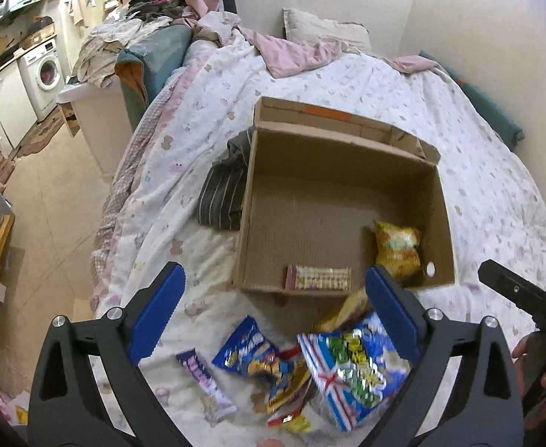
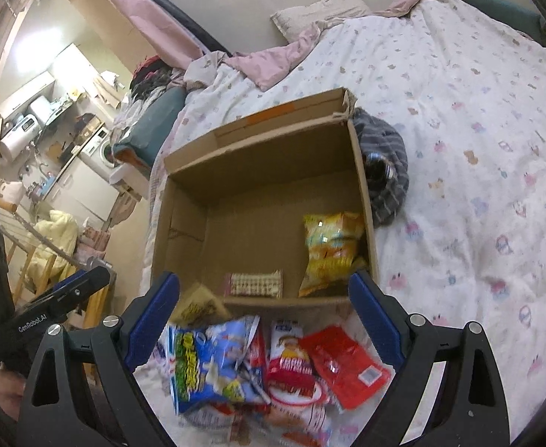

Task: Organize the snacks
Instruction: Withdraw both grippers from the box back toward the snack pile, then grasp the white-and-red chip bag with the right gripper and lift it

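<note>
An open cardboard box (image 1: 310, 171) (image 2: 258, 156) stands on the bed. Inside it lie a yellow snack bag (image 1: 397, 247) (image 2: 330, 249) and a pink-and-cream wafer pack (image 1: 319, 277) (image 2: 254, 284). A pile of snacks lies in front of the box: a blue-and-white bag (image 1: 355, 368) (image 2: 213, 361), a blue chip bag (image 1: 248, 352), a purple bar (image 1: 202, 378), red packs (image 2: 347, 361). My left gripper (image 1: 275, 320) is open above the pile. My right gripper (image 2: 263, 324) is open above it too, and its body shows at the left wrist view's right edge (image 1: 522, 294).
The bed has a white patterned duvet (image 1: 384, 85) (image 2: 459, 130). A dark striped garment (image 1: 222, 190) (image 2: 388, 171) lies beside the box. The floor (image 1: 49, 223), a washing machine (image 1: 44, 70) and cluttered shelves are to the left of the bed.
</note>
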Demonstrator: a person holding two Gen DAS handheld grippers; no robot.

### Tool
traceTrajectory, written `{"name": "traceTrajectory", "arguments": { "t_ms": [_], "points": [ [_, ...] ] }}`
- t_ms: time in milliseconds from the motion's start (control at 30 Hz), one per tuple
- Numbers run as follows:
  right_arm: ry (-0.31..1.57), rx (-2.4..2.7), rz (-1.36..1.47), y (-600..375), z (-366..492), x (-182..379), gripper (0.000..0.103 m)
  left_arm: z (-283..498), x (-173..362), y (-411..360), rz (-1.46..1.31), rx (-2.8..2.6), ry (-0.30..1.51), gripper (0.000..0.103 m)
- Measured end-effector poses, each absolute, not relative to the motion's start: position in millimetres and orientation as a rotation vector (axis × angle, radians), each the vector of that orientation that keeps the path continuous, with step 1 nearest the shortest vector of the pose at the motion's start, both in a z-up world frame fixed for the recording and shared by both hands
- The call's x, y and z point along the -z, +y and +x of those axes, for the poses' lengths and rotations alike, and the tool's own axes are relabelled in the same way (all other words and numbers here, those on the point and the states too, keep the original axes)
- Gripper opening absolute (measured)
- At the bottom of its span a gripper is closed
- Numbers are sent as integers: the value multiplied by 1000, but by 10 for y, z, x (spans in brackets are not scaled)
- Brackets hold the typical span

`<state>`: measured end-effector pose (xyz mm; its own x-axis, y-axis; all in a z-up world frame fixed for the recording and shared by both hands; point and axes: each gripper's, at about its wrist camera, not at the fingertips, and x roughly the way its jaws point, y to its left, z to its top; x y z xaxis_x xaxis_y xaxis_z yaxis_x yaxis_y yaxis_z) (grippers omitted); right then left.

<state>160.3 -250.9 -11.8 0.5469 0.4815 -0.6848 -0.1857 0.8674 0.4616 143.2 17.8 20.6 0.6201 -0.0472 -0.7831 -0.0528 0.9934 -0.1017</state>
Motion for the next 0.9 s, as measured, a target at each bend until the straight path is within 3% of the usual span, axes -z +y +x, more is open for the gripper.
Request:
{"name": "traceTrajectory", "arguments": {
  "t_ms": [900],
  "points": [
    [1050,-453,374,-2465,909,488,95,861,188,519,-147,-69,1008,96]
  ]
}}
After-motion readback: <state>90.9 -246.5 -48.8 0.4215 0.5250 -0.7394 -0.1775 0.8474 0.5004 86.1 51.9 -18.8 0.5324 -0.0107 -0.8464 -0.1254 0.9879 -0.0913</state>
